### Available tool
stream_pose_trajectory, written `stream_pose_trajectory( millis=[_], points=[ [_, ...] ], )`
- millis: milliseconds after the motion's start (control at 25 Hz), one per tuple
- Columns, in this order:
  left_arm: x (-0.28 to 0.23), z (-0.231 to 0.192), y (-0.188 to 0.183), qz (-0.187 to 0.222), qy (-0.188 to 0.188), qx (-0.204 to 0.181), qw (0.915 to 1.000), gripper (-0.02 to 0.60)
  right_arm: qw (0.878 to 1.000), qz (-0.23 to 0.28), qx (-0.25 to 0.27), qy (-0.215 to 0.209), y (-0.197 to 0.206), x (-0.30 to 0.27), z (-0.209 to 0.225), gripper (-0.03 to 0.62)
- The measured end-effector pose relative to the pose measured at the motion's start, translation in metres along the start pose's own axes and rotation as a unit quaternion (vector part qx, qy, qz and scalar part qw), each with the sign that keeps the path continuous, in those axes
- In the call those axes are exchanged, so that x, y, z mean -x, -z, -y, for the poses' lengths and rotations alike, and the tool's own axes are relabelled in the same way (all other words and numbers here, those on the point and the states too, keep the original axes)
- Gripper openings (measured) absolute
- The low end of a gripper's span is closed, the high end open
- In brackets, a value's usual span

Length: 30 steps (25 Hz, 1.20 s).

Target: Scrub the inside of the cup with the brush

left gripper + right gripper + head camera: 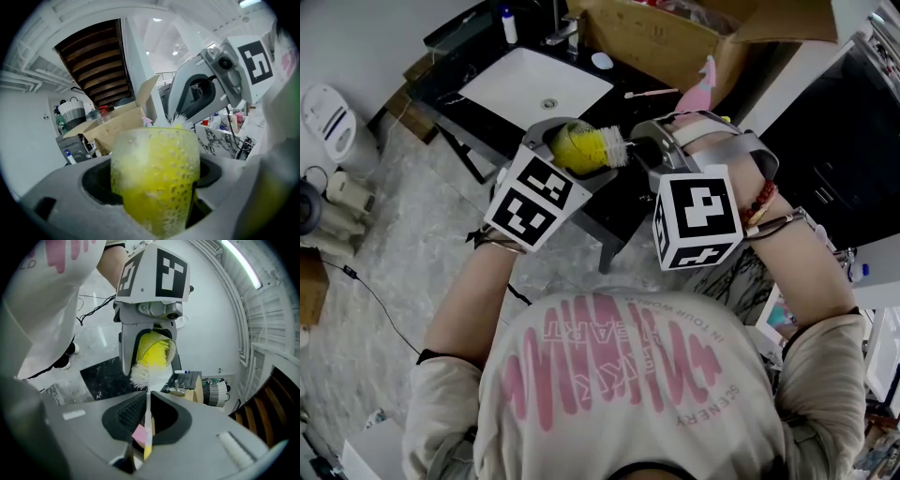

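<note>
Cup (154, 183), dimpled, clamped in left hand-held gripper (574, 148); right hand-held gripper (146, 403) pinches bristly brush (144, 373).

White sink (508, 86) (cardboard box (661, 39) nearby)

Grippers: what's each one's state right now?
Left gripper: closed on the cup.
Right gripper: closed on the brush.

Looking down from the head camera, I see a black counter (628, 75) with a white sink (520, 82) set into it, its drain (548, 103) near the middle. A faucet (562, 33) stands at the far rim, and a white bottle with a blue cap (509, 26) is near it on the left. Right of the basin lie a small white oval (602, 61) and a thin pale stick (652, 92) — I cannot tell what either is. The counter stands on a grey mottled floor (403, 216), where a dark cable (380, 305) trails.
</note>
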State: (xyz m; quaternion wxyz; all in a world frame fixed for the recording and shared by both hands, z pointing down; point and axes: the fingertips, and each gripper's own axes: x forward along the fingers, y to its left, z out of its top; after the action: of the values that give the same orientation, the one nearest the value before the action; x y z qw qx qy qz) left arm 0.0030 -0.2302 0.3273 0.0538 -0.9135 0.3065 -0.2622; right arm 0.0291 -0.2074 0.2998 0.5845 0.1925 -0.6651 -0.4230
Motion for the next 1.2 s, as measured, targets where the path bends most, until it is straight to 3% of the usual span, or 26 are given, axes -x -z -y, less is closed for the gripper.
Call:
stream_pose_trajectory(
  millis=[200,360,920,1200],
  points=[
    [-0.008,-0.007,0.006,-0.023,-0.043,0.003,0.9988,0.403,1.000,-0.013,0.003,0.008,-0.003,0.001,0.002,0.042],
    [-0.014,-0.007,0.013,-0.041,-0.062,-0.017,0.9971,0.403,1.000,-0.022,0.012,0.012,-0.007,0.004,0.000,0.043],
    [-0.034,0.001,0.016,-0.082,-0.059,-0.062,0.9930,0.402,0.998,-0.048,0.049,0.013,-0.003,0.014,-0.003,0.046],
    [-0.042,0.002,0.028,-0.129,-0.065,-0.124,0.9817,0.400,0.996,-0.053,0.078,0.002,-0.005,0.011,-0.004,0.048]
  ],
)
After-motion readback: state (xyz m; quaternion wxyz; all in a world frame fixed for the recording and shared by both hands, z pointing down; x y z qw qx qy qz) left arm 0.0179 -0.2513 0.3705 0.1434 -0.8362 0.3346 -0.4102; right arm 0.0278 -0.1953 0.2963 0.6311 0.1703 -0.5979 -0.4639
